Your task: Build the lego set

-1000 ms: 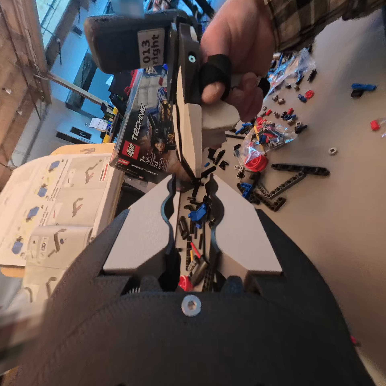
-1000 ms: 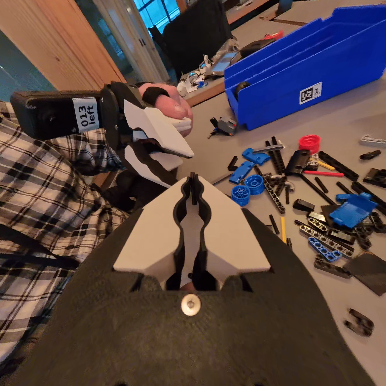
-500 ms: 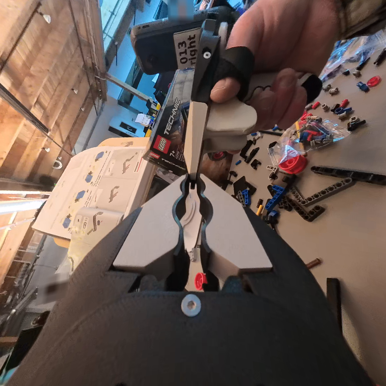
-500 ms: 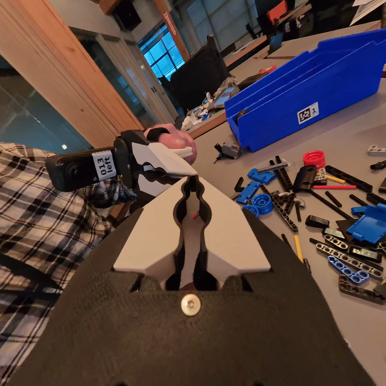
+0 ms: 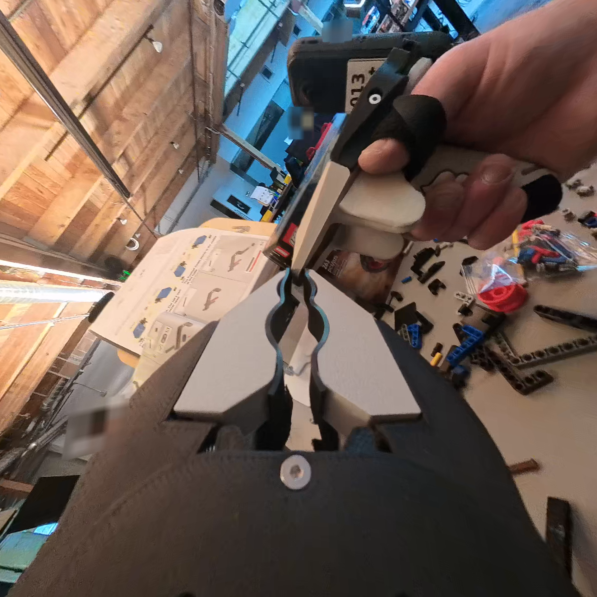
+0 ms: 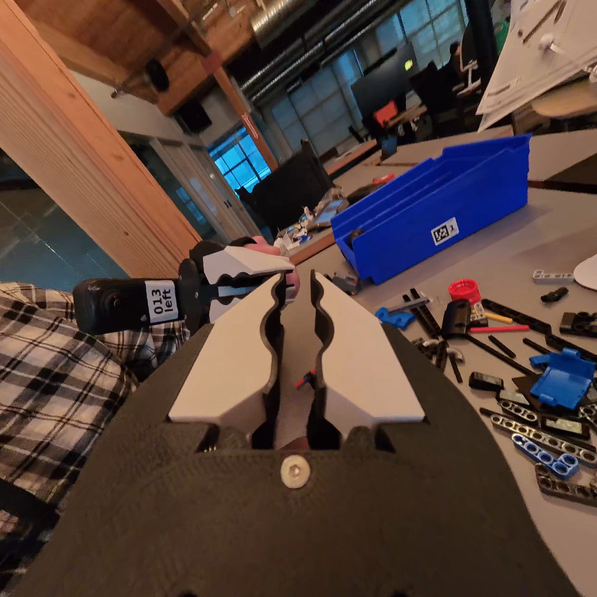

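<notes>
Left tool [image 5: 296, 277] clenched on small dark pin [image 5: 295, 281], up off table [image 6: 517, 252]. Right tool [image 6: 296, 277] released, tips just beside it. Step, prob.: pin regrip, mid-air. Parts [image 6: 563, 378] loose on table. Next: pick mating beam, line up hole w/ pin, press.

R gripper [image 6: 295, 279] jaws now apart.
</notes>
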`<state>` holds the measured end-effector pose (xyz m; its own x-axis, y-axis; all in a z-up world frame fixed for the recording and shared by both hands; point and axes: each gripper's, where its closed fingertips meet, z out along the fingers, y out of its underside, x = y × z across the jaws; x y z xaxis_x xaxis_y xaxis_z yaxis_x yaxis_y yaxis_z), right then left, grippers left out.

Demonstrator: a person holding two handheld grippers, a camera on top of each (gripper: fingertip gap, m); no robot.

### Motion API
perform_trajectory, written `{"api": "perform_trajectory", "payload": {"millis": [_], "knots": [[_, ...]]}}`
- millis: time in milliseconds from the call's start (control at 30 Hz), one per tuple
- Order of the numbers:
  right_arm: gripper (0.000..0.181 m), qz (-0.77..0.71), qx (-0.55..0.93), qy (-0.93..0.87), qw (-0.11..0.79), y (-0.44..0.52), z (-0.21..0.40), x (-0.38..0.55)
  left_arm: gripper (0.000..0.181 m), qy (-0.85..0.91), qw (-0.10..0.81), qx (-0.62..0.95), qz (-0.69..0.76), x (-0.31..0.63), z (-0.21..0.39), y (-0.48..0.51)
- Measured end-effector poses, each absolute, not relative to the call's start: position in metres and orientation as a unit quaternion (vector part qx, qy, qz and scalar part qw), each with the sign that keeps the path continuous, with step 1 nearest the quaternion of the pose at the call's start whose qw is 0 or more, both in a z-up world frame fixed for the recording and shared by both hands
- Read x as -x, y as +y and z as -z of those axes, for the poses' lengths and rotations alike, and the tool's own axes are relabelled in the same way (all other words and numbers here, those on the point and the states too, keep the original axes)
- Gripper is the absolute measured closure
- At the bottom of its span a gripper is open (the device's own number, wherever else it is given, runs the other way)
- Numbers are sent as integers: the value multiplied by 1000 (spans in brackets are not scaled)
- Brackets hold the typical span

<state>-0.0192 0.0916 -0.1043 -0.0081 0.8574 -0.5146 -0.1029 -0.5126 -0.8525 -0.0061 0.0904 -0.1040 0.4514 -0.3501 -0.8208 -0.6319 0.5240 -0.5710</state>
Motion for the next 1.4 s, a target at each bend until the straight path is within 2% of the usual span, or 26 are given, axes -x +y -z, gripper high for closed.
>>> {"api": "perform_trajectory", "payload": {"millis": [200, 333, 433, 600, 733, 833, 867, 933, 1233, 1400], "knots": [[166, -647, 587, -300, 383, 99, 101, 6, 181, 516, 705, 478, -88, 5, 105, 94], [159, -595, 625, -317, 395, 114, 121, -4, 181, 532, 666, 519, -60, 18, 121, 101], [160, -574, 635, -326, 401, 118, 123, -9, 181, 576, 607, 547, -21, 22, 144, 96], [159, -546, 649, -342, 404, 121, 130, -18, 166, 688, 428, 580, 84, 21, 213, 54], [159, -540, 656, -351, 394, 121, 139, -17, 156, 759, 329, 556, 81, 24, 257, 28], [159, -538, 658, -355, 389, 120, 143, -14, 158, 797, 273, 536, 51, 27, 286, 22], [159, -537, 659, -355, 389, 120, 143, -14, 164, 804, 259, 534, 47, 27, 293, 21], [159, -536, 660, -354, 390, 121, 144, -15, 177, 804, 252, 535, 65, 23, 296, 19], [160, -511, 665, -380, 390, 120, 149, -22, 181, 768, 295, 565, 55, 18, 289, 34], [160, -402, 681, -476, 385, 102, 175, -25, 181, 718, 365, 591, 55, 17, 263, 48]]}}
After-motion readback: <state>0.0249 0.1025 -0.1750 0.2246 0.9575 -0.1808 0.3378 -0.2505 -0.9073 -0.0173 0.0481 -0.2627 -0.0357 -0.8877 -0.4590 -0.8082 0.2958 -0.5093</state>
